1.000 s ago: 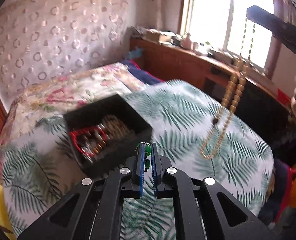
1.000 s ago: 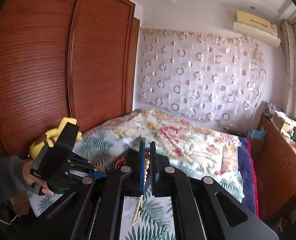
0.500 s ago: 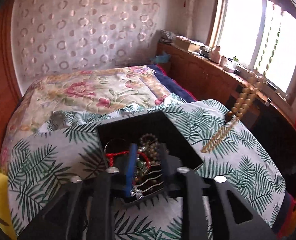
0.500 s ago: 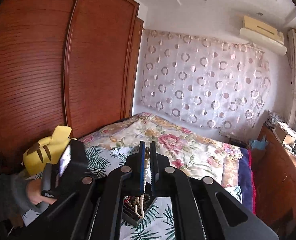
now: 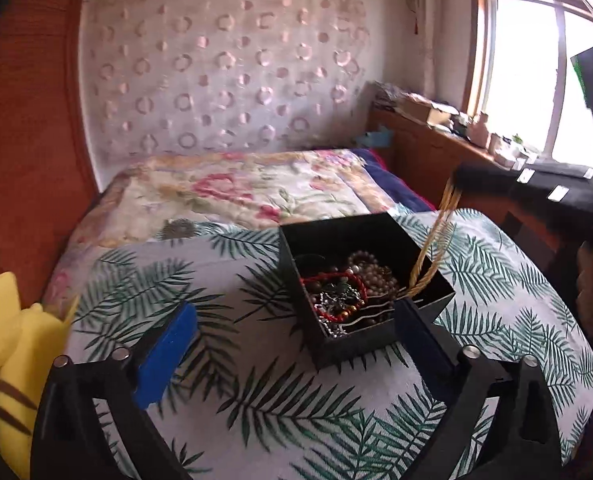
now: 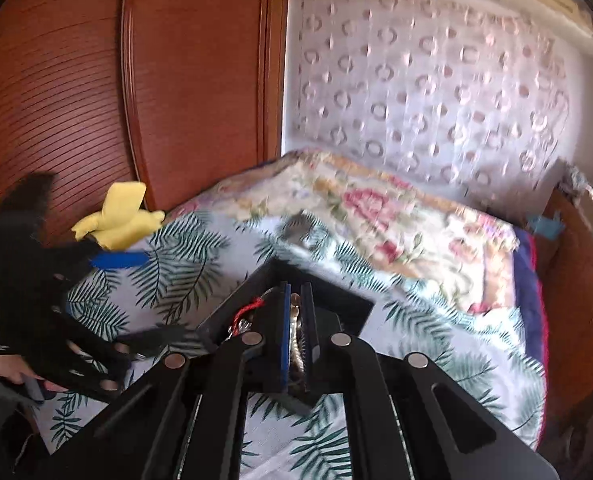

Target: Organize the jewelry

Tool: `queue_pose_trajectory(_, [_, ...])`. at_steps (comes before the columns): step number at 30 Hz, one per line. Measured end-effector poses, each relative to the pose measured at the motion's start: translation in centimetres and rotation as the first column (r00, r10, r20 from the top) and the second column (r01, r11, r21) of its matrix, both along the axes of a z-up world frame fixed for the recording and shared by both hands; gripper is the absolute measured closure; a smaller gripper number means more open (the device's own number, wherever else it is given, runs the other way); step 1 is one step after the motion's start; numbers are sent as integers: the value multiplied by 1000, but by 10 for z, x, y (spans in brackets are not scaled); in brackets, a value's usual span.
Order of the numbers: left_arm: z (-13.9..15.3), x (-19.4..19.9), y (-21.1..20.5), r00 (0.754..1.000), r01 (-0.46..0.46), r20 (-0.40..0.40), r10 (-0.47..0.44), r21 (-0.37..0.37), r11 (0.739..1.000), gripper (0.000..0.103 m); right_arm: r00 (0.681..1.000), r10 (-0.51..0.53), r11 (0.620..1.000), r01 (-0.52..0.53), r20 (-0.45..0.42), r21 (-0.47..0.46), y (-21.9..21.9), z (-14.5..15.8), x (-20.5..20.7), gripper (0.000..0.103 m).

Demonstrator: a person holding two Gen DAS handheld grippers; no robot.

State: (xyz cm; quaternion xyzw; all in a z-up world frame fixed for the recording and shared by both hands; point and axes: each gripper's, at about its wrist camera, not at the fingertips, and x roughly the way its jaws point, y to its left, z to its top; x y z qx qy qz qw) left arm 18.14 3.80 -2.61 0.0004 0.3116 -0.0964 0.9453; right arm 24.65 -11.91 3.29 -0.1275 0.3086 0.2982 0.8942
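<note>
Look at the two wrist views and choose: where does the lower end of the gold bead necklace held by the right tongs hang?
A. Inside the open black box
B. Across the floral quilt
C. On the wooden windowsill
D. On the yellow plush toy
A: the gold bead necklace hangs from the shut right tongs with its lower loop dipping into the black box, beside the other jewelry.

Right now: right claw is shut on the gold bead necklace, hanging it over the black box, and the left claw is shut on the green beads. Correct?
Not quite. The left claw holds nothing: its jaws are opening and stand wide apart, as the left wrist view shows. The rest holds: the right claw is shut on the gold bead necklace, which hangs into the black box.
</note>
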Motion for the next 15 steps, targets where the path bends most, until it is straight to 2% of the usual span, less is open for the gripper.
queue_pose_trajectory(1, [3,-6,1,1000,-8,13,8,-3,1000,7,1000,-7,1000,7,-8,-1,1,-4,0,94])
queue_pose_trajectory(4, [11,-19,3,999,-27,31,27,-7,1000,7,999,-16,1000,16,-28,22,2,-13,0,78])
queue_pose_trajectory(5, [14,-24,3,999,-29,36,29,-6,1000,7,999,-21,999,22,-29,29,0,-13,-1,66])
queue_pose_trajectory(6, [15,-28,2,999,-33,41,33,-3,999,7,999,-31,999,32,-27,37,-4,-13,-3,59])
queue_pose_trajectory(10, [25,-49,-1,996,-55,71,54,14,998,7,998,-58,996,60,-18,73,-20,-10,-24,59])
queue_pose_trajectory(15, [30,-72,-8,993,-79,86,76,31,996,7,992,-123,984,119,27,130,-45,-5,-76,35])
